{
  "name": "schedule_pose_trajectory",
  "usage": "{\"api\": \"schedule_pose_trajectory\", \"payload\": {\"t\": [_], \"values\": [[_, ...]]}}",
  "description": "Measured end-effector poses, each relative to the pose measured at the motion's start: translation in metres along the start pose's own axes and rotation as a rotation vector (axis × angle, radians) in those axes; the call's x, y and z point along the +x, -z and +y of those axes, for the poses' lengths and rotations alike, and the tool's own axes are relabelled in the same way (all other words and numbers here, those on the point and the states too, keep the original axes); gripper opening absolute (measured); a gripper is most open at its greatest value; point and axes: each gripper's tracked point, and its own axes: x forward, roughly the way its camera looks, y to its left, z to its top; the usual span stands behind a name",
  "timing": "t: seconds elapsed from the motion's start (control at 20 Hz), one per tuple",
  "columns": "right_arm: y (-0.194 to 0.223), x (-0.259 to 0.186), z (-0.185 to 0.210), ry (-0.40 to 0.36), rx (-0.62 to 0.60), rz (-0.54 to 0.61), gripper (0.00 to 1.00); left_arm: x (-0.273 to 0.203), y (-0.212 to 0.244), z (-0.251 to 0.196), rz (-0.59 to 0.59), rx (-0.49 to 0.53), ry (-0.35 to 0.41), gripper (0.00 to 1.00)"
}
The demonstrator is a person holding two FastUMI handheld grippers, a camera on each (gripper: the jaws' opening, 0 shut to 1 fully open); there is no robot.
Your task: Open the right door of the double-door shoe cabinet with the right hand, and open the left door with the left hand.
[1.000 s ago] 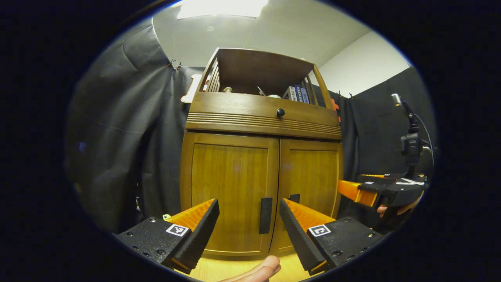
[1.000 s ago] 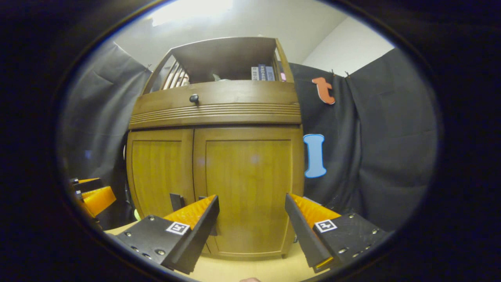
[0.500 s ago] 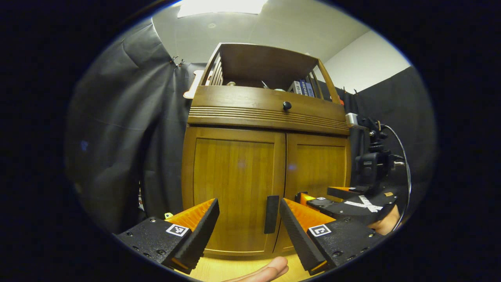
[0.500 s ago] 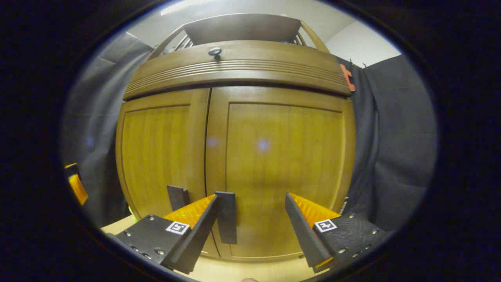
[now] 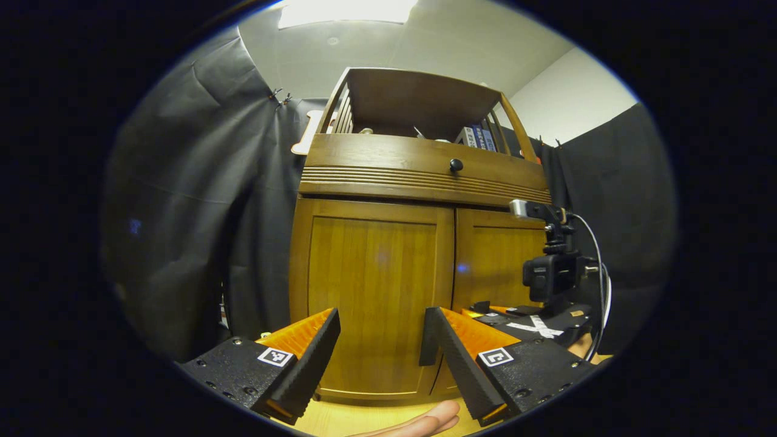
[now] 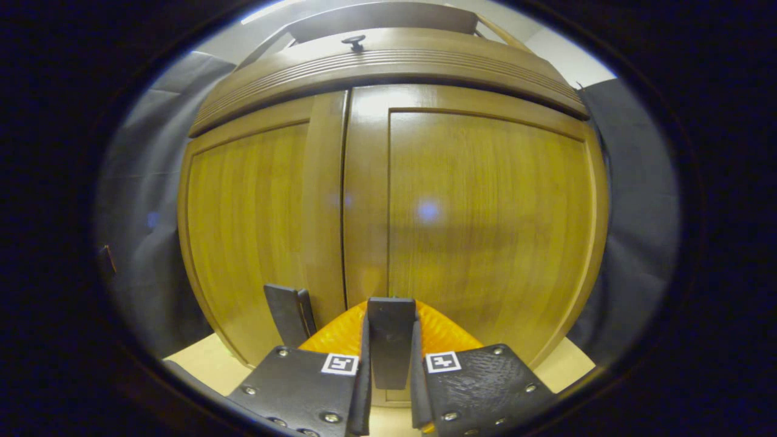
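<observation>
The wooden shoe cabinet stands with both doors closed. In the right gripper view, my right gripper (image 6: 390, 325) is shut on the dark vertical handle (image 6: 391, 349) of the right door (image 6: 485, 212). The left door (image 6: 249, 224) has its own handle (image 6: 290, 312) just to the left. In the left gripper view, my left gripper (image 5: 379, 340) is open in front of the left door (image 5: 370, 285), a short way off it. The left door's handle (image 5: 427, 337) stands beside that gripper's right finger. The right gripper (image 5: 485, 312) shows low against the right door (image 5: 495, 261).
Above the doors is a drawer with a round knob (image 5: 456, 164), and above that an open shelf with books (image 5: 476, 136). Black cloth hangs on both sides of the cabinet. A person's hand (image 5: 419, 422) lies low over the light wooden floor (image 5: 352, 419).
My right gripper has moved in to the right door and shut on its handle. The left gripper has shifted slightly, so the left handle now sits by its right finger.
</observation>
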Motion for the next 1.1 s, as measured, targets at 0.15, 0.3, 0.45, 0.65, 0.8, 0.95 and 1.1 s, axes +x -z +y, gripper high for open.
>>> {"api": "schedule_pose_trajectory", "payload": {"t": [0.15, 0.3, 0.45, 0.65, 0.8, 0.95, 1.1], "values": [[-0.006, -0.007, -0.002, -0.039, 0.003, -0.002, 0.26, 0.005, -0.001, 0.014, 0.004, -0.019, -0.02, 0.91], [-0.014, -0.014, -0.002, -0.069, 0.016, -0.003, 0.26, 0.005, -0.011, 0.022, -0.029, -0.007, -0.045, 0.92], [-0.019, -0.018, -0.005, -0.099, 0.014, -0.001, 0.26, 0.003, -0.011, 0.027, -0.034, -0.003, -0.06, 0.92], [-0.03, -0.033, -0.01, -0.135, 0.025, -0.002, 0.26, 0.004, -0.012, 0.013, -0.036, -0.01, -0.003, 0.92], [-0.038, -0.039, -0.014, -0.154, 0.044, -0.001, 0.26, 0.0, -0.01, 0.008, -0.026, -0.004, 0.014, 0.92], [-0.043, -0.054, -0.022, -0.154, 0.048, -0.007, 0.26, -0.002, -0.012, 0.006, -0.038, 0.007, 0.02, 0.92], [-0.038, -0.071, -0.037, -0.149, 0.053, -0.012, 0.26, -0.006, -0.021, 0.009, -0.07, -0.026, 0.004, 0.92]]}}
